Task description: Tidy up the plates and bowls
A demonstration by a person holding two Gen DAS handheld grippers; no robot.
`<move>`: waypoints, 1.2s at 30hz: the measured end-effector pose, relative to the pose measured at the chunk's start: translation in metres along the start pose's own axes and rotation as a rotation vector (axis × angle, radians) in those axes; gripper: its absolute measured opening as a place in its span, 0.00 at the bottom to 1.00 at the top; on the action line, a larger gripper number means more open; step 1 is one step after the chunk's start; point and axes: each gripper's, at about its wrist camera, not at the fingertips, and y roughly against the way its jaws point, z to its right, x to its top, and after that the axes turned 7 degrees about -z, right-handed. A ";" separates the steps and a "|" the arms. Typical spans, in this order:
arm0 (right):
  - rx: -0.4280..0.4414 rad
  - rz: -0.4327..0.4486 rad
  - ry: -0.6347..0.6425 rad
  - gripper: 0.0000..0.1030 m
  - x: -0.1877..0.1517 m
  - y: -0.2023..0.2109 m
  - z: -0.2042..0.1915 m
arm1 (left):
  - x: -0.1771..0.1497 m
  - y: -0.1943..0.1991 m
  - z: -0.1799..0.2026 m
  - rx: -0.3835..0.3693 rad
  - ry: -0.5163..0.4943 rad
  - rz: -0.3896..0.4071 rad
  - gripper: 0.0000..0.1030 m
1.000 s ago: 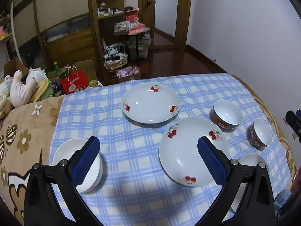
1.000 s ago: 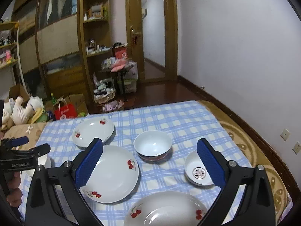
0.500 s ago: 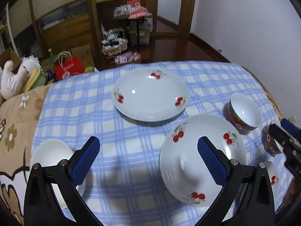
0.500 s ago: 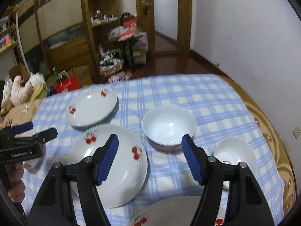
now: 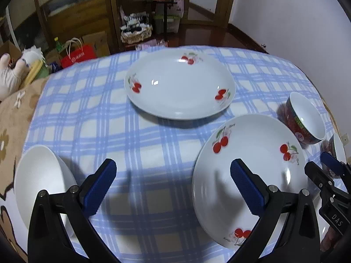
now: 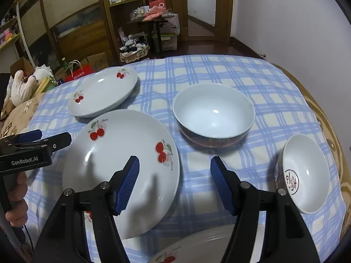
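Observation:
Two white cherry-print plates lie on the blue checked cloth: a far plate [image 5: 179, 85] [image 6: 103, 91] and a near plate [image 5: 248, 173] [image 6: 122, 166]. A large red-sided bowl [image 6: 214, 114] [image 5: 306, 118] sits right of them, with a small bowl [image 6: 305, 173] further right. A plain white bowl [image 5: 39, 184] sits at the left. My left gripper [image 5: 173, 184] is open and empty, low over the cloth between the white bowl and the near plate. My right gripper [image 6: 174, 179] is open and empty, above the near plate's right edge, short of the large bowl.
A third cherry plate [image 6: 197, 247] shows at the bottom edge of the right wrist view. The table's curved brown edge [image 6: 329, 118] runs along the right. Wooden cabinets, a basket [image 5: 136, 32] and a red bag [image 5: 77, 54] stand beyond the far side.
Both grippers have moved forward and down toward the dishes. The right gripper's jaws have narrowed but stay open. The left gripper's opening is unchanged.

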 end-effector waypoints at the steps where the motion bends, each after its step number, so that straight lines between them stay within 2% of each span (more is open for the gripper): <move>1: 0.001 -0.004 -0.005 0.68 -0.001 -0.002 0.001 | 0.000 -0.004 -0.001 -0.006 0.002 -0.014 0.99; 2: 0.003 -0.010 -0.012 0.68 -0.002 -0.004 0.002 | 0.000 -0.006 -0.002 -0.009 0.003 -0.022 0.97; 3: 0.004 -0.014 -0.021 0.68 -0.004 -0.005 0.003 | 0.000 -0.008 -0.003 -0.010 0.009 -0.031 0.88; 4: 0.005 -0.009 -0.032 0.68 -0.005 -0.006 0.005 | 0.000 -0.010 -0.004 -0.018 0.009 -0.040 0.84; 7: 0.019 -0.009 -0.036 0.68 -0.005 -0.010 0.006 | -0.001 -0.011 0.000 -0.037 -0.021 -0.042 0.81; 8: 0.015 -0.018 -0.035 0.65 -0.005 -0.012 0.005 | -0.002 -0.011 0.002 -0.035 -0.029 -0.041 0.77; 10: 0.012 -0.038 -0.034 0.47 -0.006 -0.017 0.006 | -0.004 -0.013 0.008 -0.047 -0.061 -0.046 0.68; 12: 0.019 -0.065 -0.042 0.43 -0.006 -0.023 0.008 | -0.006 -0.017 0.012 -0.051 -0.077 -0.062 0.51; 13: 0.024 -0.067 -0.048 0.34 -0.007 -0.024 0.010 | -0.008 -0.020 0.012 -0.061 -0.075 -0.069 0.45; 14: 0.034 -0.073 -0.057 0.28 -0.007 -0.025 0.012 | -0.010 -0.022 0.013 -0.079 -0.071 -0.067 0.28; 15: 0.039 -0.080 -0.062 0.20 -0.008 -0.027 0.013 | -0.012 -0.024 0.012 -0.097 -0.060 -0.057 0.19; 17: 0.086 -0.086 -0.074 0.10 -0.007 -0.027 0.015 | -0.013 -0.028 0.009 -0.133 -0.031 -0.076 0.17; 18: 0.104 -0.090 -0.078 0.08 -0.007 -0.027 0.014 | -0.012 -0.030 0.006 -0.172 -0.007 -0.091 0.12; 27: 0.121 -0.104 -0.086 0.08 -0.006 -0.030 0.015 | -0.012 -0.032 0.008 -0.178 -0.025 -0.101 0.12; 31: 0.120 -0.110 -0.098 0.08 -0.009 -0.028 0.015 | -0.013 -0.028 0.009 -0.183 -0.075 -0.112 0.12; 36: 0.118 -0.109 -0.098 0.08 -0.011 -0.022 0.013 | -0.015 -0.020 0.004 -0.203 -0.063 -0.114 0.11</move>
